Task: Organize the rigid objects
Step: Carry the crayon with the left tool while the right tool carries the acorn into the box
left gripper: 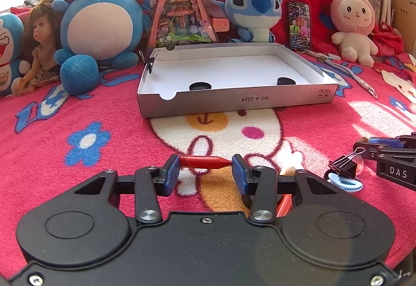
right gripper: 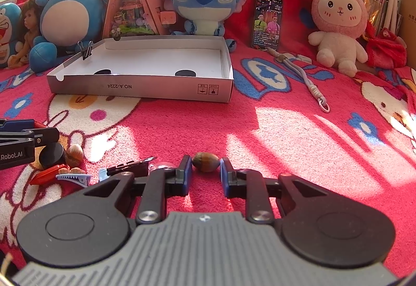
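The left gripper (left gripper: 205,169) clamps a red pen-like piece (left gripper: 205,161) endwise above the blanket; the right gripper (right gripper: 205,174) brackets a hazelnut (right gripper: 205,157), contact uncertain. Advise level carriage into the box (left gripper: 299,97). Count: two black discs inside, one binder clip (left gripper: 150,60) on its rim.

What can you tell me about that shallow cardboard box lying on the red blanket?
The cardboard box is a shallow open tray, grey outside and white inside, lying flat on the red blanket in front of the stuffed toys. Its near wall bears upside-down print reading NO.A-2224 and has a rounded notch at the left corner. A black binder clip is clipped onto its left wall. Two round black things rest inside against the near wall. Neither gripper touches it.
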The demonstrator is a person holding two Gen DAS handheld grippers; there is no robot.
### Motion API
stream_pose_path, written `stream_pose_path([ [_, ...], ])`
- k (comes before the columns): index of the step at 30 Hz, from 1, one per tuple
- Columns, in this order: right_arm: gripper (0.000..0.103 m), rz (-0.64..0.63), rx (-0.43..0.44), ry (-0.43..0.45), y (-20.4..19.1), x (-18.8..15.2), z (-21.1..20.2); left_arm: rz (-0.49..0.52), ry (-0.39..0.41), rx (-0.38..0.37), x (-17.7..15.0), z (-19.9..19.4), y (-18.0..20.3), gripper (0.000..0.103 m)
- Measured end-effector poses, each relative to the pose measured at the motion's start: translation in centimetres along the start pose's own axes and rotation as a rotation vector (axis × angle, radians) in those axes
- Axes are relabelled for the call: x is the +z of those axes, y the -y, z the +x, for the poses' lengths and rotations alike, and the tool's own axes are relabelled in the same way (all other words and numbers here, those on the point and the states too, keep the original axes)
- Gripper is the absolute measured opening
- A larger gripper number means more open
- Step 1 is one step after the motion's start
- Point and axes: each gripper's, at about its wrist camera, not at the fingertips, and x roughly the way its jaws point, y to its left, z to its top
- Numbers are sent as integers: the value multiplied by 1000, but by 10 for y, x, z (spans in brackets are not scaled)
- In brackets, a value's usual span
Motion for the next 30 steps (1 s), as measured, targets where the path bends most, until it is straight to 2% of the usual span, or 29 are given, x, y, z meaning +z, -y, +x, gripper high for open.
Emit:
stream_pose_path([
  [6,29,27,25,13,2,14,3,3,29,-11,22,-1,-5,42],
  [12,29,18,48,45,0,41,10,-39,25,-49,56,10,-15,42],
  [15,29,25,61,46,1,60,21,-68,1,-76,76,24,-23,42],
  [21,29,41,75,8,4,97,53,-87,-68,-65,117,67,-31,42],
  [24,29,13,90,-39,1,117,75,-81,-131,-79,133,97,-30,42],
  [26,29,12,77,-79,0,129,91,-68,-177,-49,142,118,-29,42],
  [30,29,43,91,-150,3,151,121,-123,-230,-24,153,148,-32,42],
])
